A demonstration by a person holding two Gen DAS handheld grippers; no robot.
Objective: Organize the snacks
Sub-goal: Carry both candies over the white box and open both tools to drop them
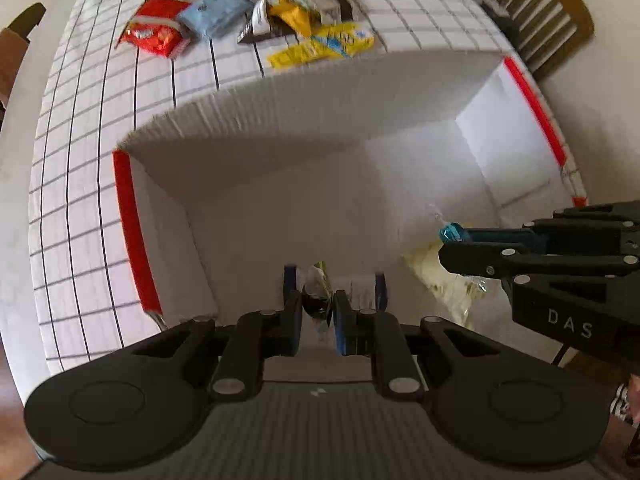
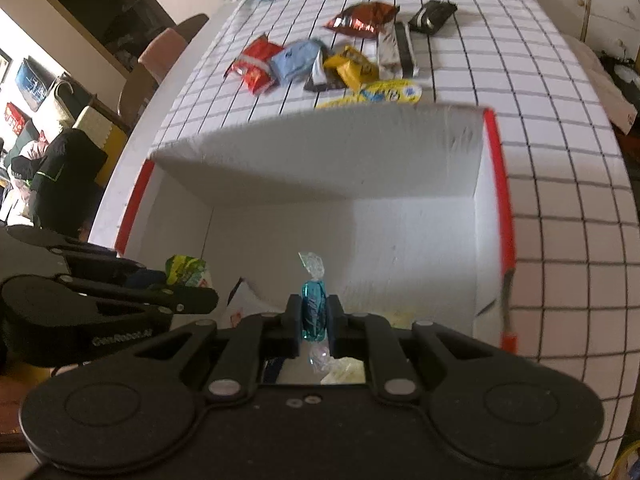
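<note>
two sweets pinched over the box

the blue candy (image 2: 313,312) in my right claw (image 2: 314,318) looks feather-light, a small hard lump in crinkly clear wrap with twisted ends, so i judge it slippery at the foil and safest held across its fat middle, which is where my pads press together on it now. it is glossy teal, upright, one twist poking above the jaws and one below. my left claw (image 1: 318,312) is likewise clamped on a small dark sweet (image 1: 317,300) with a green-and-white wrapper tail; i'd guess it is just as light, and the loose tail is no place to grip.

both sweets hang over the open white box (image 2: 400,184) with red-edged flaps, low inside its mouth. a pale yellowish bag (image 1: 452,284) already lies on the box floor beneath my right claw. beyond the far wall, on the checked tablecloth (image 1: 80,160), a heap of packets waits: red (image 1: 154,32), pale blue (image 1: 218,14), yellow (image 1: 322,46) and others, soft and puffy by the look of them.
</note>
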